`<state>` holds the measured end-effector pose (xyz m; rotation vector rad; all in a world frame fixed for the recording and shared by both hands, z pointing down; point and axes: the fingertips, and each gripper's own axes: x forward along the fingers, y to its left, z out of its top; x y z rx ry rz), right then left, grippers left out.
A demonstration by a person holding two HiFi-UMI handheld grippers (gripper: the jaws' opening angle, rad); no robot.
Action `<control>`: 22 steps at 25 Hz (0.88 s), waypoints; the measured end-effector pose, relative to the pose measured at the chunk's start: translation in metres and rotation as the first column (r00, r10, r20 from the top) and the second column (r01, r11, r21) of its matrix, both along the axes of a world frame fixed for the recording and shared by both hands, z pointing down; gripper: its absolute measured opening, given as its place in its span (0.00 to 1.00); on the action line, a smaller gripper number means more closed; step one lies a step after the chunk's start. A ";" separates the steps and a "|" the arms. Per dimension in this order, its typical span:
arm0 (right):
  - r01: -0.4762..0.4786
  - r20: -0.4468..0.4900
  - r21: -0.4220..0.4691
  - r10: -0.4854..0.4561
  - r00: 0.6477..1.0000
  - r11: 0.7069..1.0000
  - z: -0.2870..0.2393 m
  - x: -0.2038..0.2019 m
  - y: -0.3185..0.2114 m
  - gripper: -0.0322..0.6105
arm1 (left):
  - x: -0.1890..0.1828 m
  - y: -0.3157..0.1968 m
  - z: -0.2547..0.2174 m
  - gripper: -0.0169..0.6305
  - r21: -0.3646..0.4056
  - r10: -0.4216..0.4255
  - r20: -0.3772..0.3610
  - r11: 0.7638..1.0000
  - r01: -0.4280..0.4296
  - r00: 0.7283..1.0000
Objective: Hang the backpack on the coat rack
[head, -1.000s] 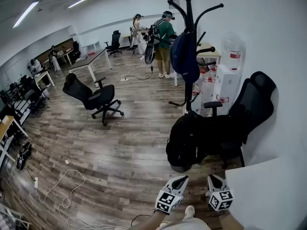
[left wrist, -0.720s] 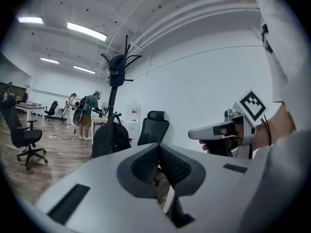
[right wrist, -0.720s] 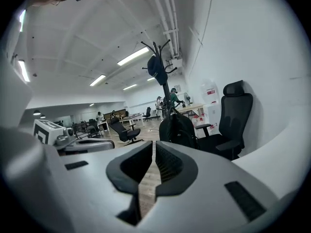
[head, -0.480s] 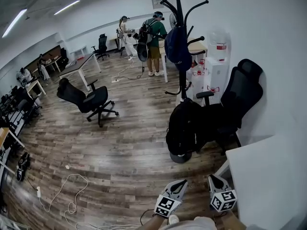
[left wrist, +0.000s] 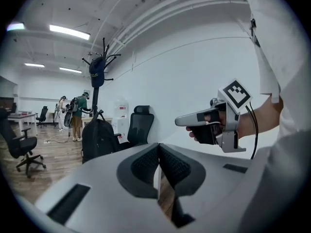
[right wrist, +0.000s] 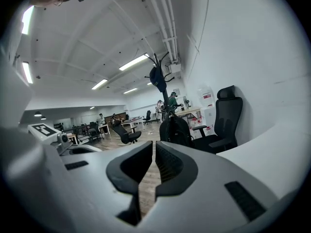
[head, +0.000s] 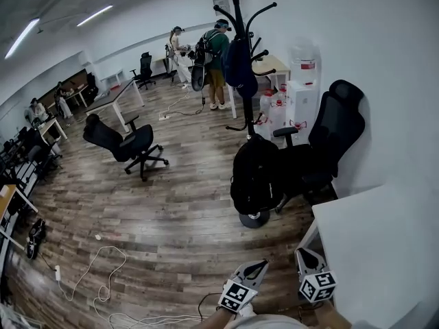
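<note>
Between the jaws of my left gripper [left wrist: 159,148] lies nothing; they are pressed together. My right gripper's [right wrist: 152,145] jaws stand a narrow slit apart, also empty. Well ahead of both, the black backpack [head: 255,173] stands on the wooden floor [head: 171,204] at the coat rack's [head: 236,12] foot, beside a black office chair [head: 333,139].

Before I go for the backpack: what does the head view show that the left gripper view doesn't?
Only the head view: loose cables on the wood floor to the left, and the floor between you and the rack.
Only the left gripper view: the left hand-held gripper with its jaws shut, nothing between them.
Both: the black backpack beside the black chair, not on the coat rack, which bears a blue bag; also the right hand-held gripper.
</note>
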<state>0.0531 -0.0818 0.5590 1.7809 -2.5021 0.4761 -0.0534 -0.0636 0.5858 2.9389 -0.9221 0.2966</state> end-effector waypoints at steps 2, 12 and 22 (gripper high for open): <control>-0.001 0.017 0.004 0.001 1.000 1.000 -0.002 0.014 0.017 0.10 | 0.013 0.016 -0.002 0.04 0.003 -0.002 -0.002 1.000 0.002 1.000; 0.082 0.028 0.003 -0.082 0.996 0.997 -0.001 0.041 0.109 0.10 | 0.051 0.108 -0.021 0.04 0.020 -0.052 -0.033 0.998 0.053 0.998; 0.123 0.043 -0.013 -0.122 0.992 0.992 0.004 0.056 0.169 0.10 | 0.064 0.173 -0.022 0.04 -0.006 -0.103 0.003 0.995 0.103 0.995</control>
